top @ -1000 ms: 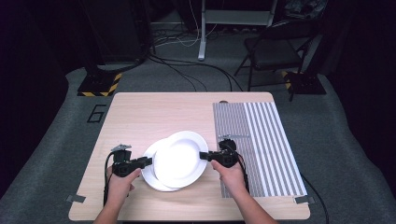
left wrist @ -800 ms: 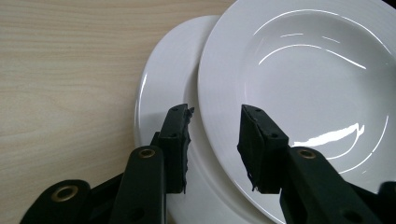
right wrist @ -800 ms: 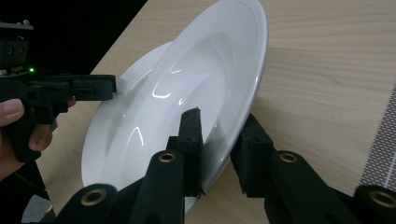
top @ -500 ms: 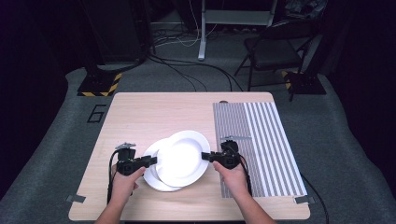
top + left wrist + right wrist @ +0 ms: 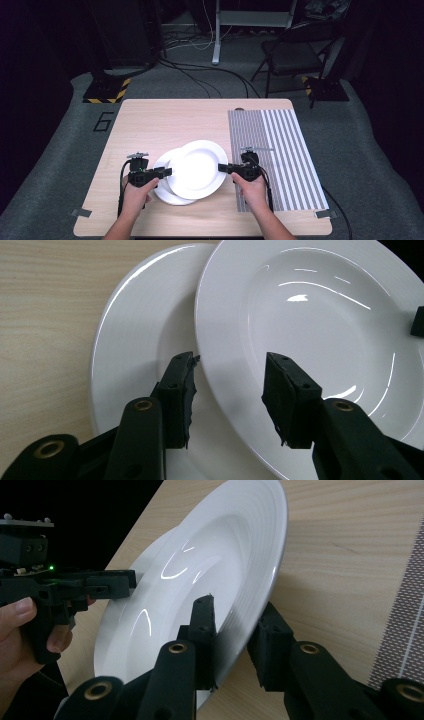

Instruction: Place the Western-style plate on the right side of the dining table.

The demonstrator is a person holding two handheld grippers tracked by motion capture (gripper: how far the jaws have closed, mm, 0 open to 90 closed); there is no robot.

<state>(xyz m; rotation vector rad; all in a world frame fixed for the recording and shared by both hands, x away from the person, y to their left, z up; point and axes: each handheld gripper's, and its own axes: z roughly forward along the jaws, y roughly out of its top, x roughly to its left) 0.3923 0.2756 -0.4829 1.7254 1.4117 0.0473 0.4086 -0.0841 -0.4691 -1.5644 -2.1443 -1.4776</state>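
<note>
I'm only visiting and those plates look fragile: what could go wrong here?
The right hand-held gripper pinches just the rim of the upper plate, which is tilted, so it could slip out. The left hand-held gripper has just been opening, its jaws clear of that rim, leaving one grip. A slip would knock it against the lower plate or the table.

Place: a lab or recording studio – dark, staged.
Signs: cables (image 5: pixel 210 82) across grey carpet (image 5: pixel 65 145), hazard-striped base (image 5: pixel 106 91), folding chair (image 5: pixel 295 55), a taped wooden table (image 5: pixel 165 120).
</note>
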